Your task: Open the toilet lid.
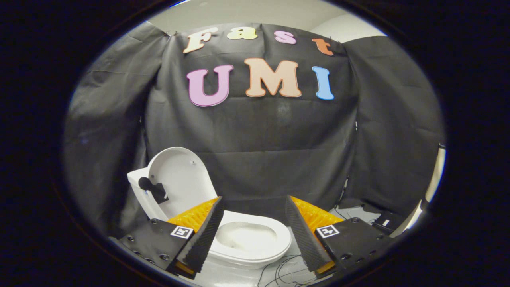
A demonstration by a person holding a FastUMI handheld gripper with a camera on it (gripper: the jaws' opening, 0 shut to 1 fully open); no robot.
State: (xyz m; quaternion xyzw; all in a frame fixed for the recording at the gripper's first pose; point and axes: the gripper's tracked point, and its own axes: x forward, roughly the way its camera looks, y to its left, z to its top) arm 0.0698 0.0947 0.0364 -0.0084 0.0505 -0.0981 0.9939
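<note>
- The gripper [254, 217] hangs above the toilet with its two fingers [205, 235] spread wide; nothing lies between them and neither finger touches anything; each finger carries a ribbed pad on its inner face and a small square marker on the block behind it.
- The toilet lid [181, 177] is white and stands raised, nearly upright, leaning back at the rear of the toilet; it sits beyond the left finger and partly behind it; its inner face is turned toward the camera, with a small bump near its upper edge.
- The seat [255, 235], also white, lies flat on the bowl; its oval opening shows in the gap between the two fingers, below them and a little toward the left one; the near rim of the seat curves across under that gap.
- A small black fitting [153, 188] sits against the left edge of the lid, by the white cistern [137, 187]; it has a round end and a squarish end; what it is I cannot tell.
- The floor [247, 279] under the toilet is pale; thin dark cables [279, 271] trail over it just in front of the bowl, toward the right finger.
- A flat black box [384, 219] lies on the floor beyond the right finger, near the foot of the cloth wall.
- The booth wall [271, 143] of black cloth hangs close behind the toilet and folds round on both sides; a strip of pale room wall [346, 28] shows above it.
</note>
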